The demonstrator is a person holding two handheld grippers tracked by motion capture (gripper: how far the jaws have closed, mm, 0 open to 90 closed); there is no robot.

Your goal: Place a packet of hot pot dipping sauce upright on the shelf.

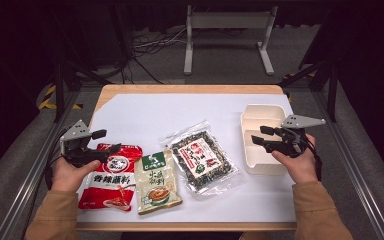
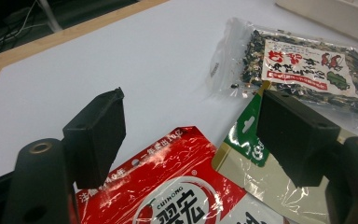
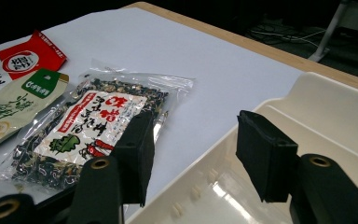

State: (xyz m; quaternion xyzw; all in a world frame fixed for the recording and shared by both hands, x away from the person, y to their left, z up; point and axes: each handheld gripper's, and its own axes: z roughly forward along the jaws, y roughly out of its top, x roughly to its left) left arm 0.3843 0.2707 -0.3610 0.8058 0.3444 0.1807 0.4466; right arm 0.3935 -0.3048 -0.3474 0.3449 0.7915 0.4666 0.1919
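Shiny red packet (image 2: 168, 186) is lying just under the left tongs (image 1: 105, 141), looking light, floppy and slippery, best pinched by its top edge, while the right tongs (image 1: 260, 136) are hanging over the cream tray (image 1: 260, 165), both wide apart and holding nothing.

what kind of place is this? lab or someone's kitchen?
Most likely a lab or data-collection rig, not a kitchen. The table sits inside a dark metal frame, loose cables run across the carpeted floor behind it, and the person works with a hand-held gripper in each hand over a white sheet.

My matt black jaws hover over glossy plastic packets (image 2: 168, 186) on matt white paper (image 1: 150, 112) covering the wooden table (image 1: 190, 89).
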